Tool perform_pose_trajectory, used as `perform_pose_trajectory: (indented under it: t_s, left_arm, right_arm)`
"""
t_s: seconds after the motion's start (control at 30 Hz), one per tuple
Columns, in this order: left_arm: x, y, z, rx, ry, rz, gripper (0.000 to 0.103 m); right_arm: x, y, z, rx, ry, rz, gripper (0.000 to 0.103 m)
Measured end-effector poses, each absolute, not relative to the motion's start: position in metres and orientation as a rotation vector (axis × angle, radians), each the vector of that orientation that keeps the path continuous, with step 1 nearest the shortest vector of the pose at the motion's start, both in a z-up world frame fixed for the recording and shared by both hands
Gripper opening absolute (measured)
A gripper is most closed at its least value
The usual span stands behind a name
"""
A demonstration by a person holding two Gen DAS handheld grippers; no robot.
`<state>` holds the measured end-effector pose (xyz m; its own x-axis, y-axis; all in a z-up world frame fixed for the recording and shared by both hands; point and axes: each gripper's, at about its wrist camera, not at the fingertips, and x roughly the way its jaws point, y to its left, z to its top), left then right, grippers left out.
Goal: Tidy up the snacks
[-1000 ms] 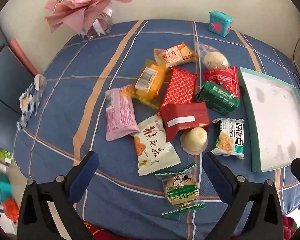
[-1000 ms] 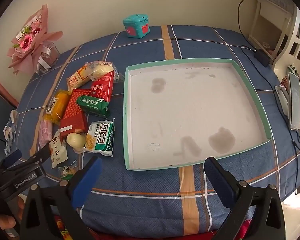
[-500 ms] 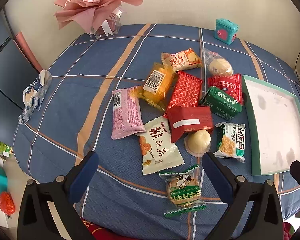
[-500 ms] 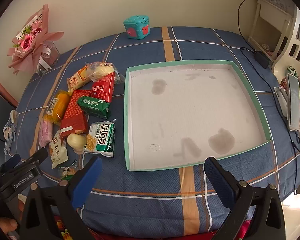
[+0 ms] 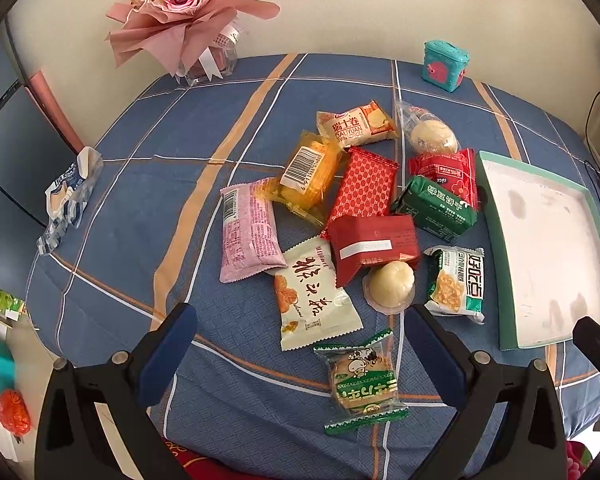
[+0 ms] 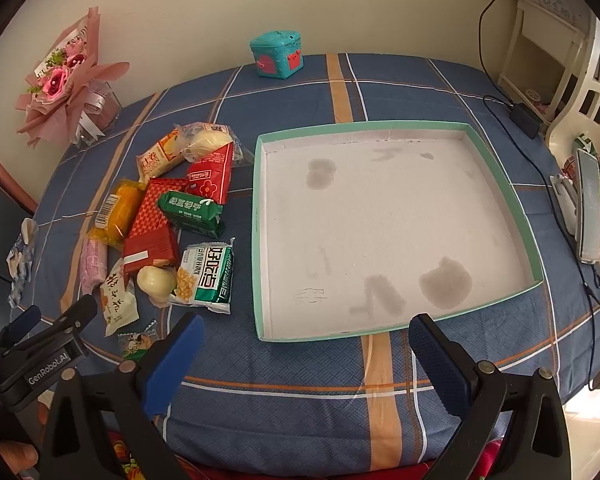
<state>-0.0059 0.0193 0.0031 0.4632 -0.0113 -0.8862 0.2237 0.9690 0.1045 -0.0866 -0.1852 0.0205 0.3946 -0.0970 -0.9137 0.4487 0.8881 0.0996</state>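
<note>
Several wrapped snacks lie in a heap on the blue plaid tablecloth: a pink packet (image 5: 249, 230), a white packet with black script (image 5: 312, 294), a red box (image 5: 374, 242), a round pale cake (image 5: 390, 282) and a green-edged biscuit (image 5: 362, 380) nearest me. My left gripper (image 5: 300, 338) hovers open above the near edge of the heap, holding nothing. A shallow teal-rimmed tray (image 6: 500, 184) with a stained white floor sits to the right of the snacks (image 6: 172, 220). My right gripper (image 6: 306, 346) hangs open over the tray's near edge, with nothing in it.
A pink bouquet in a glass vase (image 5: 188, 28) and a small teal box (image 5: 444, 65) stand at the table's far side. A blue-white wrapper (image 5: 66, 196) lies at the left edge. A black cable and adapter (image 6: 522, 114) run past the tray on the right, by white furniture (image 6: 580, 92).
The left gripper has drawn back and tilted up, so the snacks sit lower and more central in its view. The right gripper has barely moved.
</note>
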Motion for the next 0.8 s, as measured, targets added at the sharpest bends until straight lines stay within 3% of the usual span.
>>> perform_pose_trajectory:
  t_s: [0.8]
  left_arm:
    - [-0.0077, 0.0134, -0.0012, 0.244, 1.073, -0.147, 0.103]
  right_arm:
    - [-0.0853, -0.1795, 0.0188, 0.35, 1.119, -0.354, 0.103]
